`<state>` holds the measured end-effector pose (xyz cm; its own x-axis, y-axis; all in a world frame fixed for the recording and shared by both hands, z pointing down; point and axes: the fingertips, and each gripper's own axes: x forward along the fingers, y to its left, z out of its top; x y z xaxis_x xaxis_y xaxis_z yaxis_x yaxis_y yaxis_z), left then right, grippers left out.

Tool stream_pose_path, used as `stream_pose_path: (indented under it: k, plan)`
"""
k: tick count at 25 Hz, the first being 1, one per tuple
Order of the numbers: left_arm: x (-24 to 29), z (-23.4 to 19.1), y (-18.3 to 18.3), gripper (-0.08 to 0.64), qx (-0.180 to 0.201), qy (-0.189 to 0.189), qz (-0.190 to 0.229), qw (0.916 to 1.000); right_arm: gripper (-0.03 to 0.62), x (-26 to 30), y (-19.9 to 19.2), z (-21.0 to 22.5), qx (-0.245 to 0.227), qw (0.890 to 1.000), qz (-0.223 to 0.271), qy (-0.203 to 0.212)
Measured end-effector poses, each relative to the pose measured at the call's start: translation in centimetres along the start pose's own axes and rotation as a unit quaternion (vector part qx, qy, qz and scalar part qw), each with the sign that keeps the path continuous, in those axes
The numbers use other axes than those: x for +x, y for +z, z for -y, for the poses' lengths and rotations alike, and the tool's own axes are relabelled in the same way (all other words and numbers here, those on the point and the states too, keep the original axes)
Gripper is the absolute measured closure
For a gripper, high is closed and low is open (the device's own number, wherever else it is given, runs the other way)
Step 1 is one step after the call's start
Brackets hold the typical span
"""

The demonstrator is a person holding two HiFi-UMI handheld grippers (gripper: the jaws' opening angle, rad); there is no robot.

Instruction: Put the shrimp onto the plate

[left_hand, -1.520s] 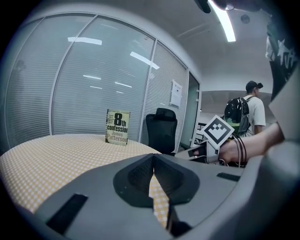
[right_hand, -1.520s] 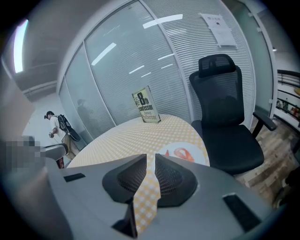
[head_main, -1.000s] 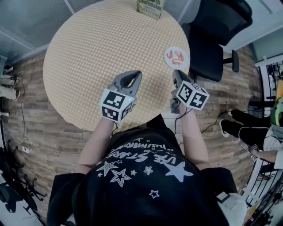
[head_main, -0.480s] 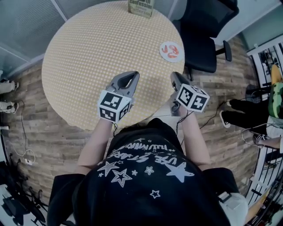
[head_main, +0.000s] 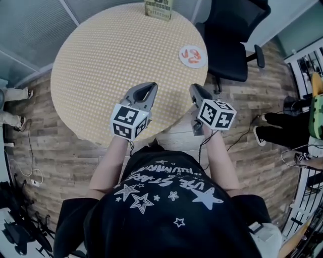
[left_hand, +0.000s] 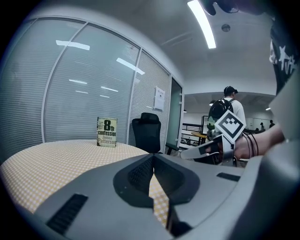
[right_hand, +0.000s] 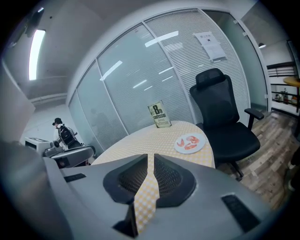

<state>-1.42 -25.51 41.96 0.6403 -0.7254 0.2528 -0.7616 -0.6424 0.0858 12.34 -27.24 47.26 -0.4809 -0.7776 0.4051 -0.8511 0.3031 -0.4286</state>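
Observation:
Several orange shrimp lie on a small white plate at the far right edge of the round table, which has a yellow checked cloth. The right gripper view shows the same plate ahead and to the right. Over the table's near edge hangs my left gripper, jaws shut with nothing between them. My right gripper hovers at the near right rim, well short of the plate, also shut and empty.
A book stands upright at the table's far edge. A black office chair stands just beyond the plate on the right. Wood floor surrounds the table; other people's feet show at the far left and right.
Both grippers stay shut and hold nearly the same places; the right one has drifted slightly left. The head view has shifted, so the plate appears a little higher and further left.

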Motion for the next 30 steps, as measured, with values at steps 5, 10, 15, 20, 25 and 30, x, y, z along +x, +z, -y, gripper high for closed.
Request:
stream_pose_path:
  k: [5, 10, 15, 20, 25, 30]
  plan:
    - [-0.7, 3.6, 0.3, 0.552, 0.008, -0.003, 0.003, 1.0, 0.535, -3.7, -1.5, 0.4, 0.012, 1.0, 0.003, 0.017]
    - [-2.1, 6.3, 0.5, 0.552, 0.016, -0.001, 0.008, 0.9998, 0.535, -6.7, -1.9, 0.4, 0.007, 1.0, 0.014, 0.025]
    - [-3.6, 8.3, 0.8, 0.552, 0.018, 0.009, 0.017, 0.9996, 0.535, -9.3, -2.6, -0.5, -0.003, 0.999, 0.022, 0.044]
    - [-5.3, 10.1, 0.2, 0.552, 0.018, 0.019, 0.014, 0.9996, 0.535, -11.2, -4.5, -1.0, 0.003, 0.998, 0.016, 0.056]
    - [-7.5, 11.5, -1.2, 0.552, 0.008, 0.039, 0.006, 0.9992, 0.535, -12.8, -6.6, -1.8, 0.001, 0.997, 0.002, 0.076]
    - [-9.2, 12.2, -1.8, 0.552, -0.002, 0.057, 0.002, 0.9984, 0.535, -13.7, -8.0, -2.2, 0.002, 0.996, -0.007, 0.094]
